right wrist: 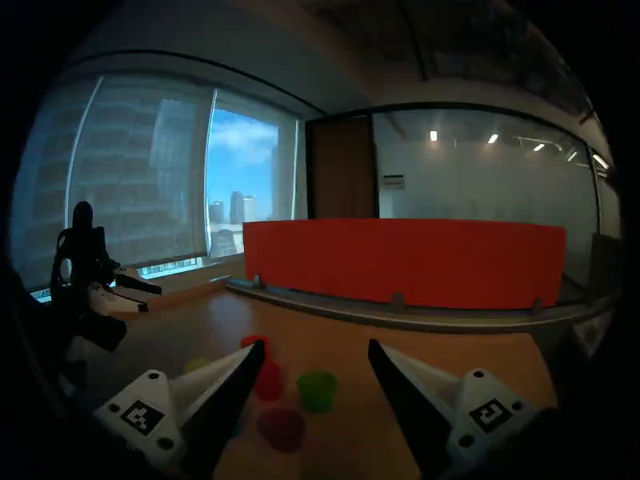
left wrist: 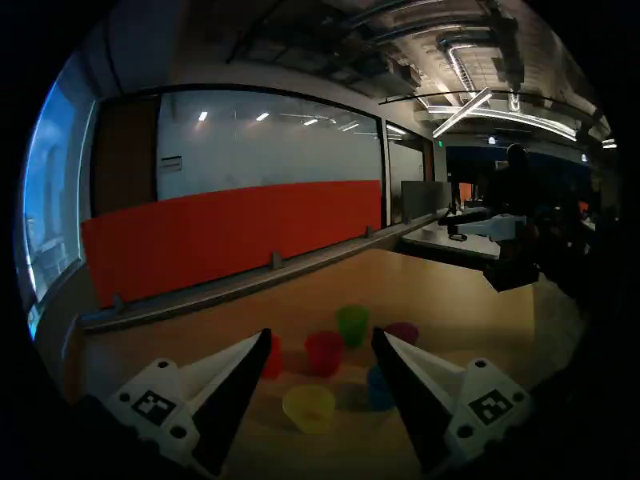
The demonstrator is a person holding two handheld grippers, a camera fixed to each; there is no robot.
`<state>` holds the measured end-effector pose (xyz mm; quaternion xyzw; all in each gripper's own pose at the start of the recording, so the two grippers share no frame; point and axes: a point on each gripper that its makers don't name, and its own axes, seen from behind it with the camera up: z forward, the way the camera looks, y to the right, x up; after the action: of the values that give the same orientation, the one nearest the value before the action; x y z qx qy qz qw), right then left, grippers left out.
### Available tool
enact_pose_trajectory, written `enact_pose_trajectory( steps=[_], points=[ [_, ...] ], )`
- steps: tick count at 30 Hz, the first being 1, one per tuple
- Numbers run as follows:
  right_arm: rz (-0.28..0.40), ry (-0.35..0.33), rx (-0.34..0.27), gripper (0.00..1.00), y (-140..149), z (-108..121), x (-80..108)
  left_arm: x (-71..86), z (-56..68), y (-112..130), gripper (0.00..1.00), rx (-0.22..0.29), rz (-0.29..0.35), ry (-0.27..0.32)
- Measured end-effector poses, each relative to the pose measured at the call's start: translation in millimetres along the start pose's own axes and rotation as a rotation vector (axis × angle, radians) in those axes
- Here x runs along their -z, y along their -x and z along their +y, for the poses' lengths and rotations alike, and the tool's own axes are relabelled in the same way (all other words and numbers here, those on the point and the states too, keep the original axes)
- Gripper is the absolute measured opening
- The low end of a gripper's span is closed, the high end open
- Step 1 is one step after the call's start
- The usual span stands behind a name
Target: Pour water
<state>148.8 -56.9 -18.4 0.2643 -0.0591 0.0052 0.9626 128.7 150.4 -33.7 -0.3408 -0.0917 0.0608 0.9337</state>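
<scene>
Wooden table (left wrist: 448, 296), coloured cups (left wrist: 325, 352), orange partition (left wrist: 232, 232), city window (right wrist: 240, 192)

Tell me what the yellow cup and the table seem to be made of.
Yellow cup: probably plastic, slightly translucent, judging by its bright tinted wall. Table: looks like wood or wood-look laminate, smooth tan top; grain is too dim to tell.

Each view rides just above the counter (left wrist: 448, 296), looking forward and slightly down between its own jaws. They share the nearby coloured cups (left wrist: 324, 352) and the orange partition (left wrist: 240, 232) behind, seen from different angles.
</scene>
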Motion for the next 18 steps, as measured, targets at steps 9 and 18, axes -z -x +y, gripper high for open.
enact_pose_trajectory(
  steps=[9, 18],
  points=[
    [-0.017, -0.006, 0.004, 1.0, 4, -1, 0.2, -13.1, 11.8, 18, 0.93, -0.05, -0.078, 0.028],
    [-0.033, -0.012, 0.009, 1.0, 13, -2, -3.2, -29.3, 32.8, 44, 0.93, -0.096, -0.168, 0.078]
  ],
)
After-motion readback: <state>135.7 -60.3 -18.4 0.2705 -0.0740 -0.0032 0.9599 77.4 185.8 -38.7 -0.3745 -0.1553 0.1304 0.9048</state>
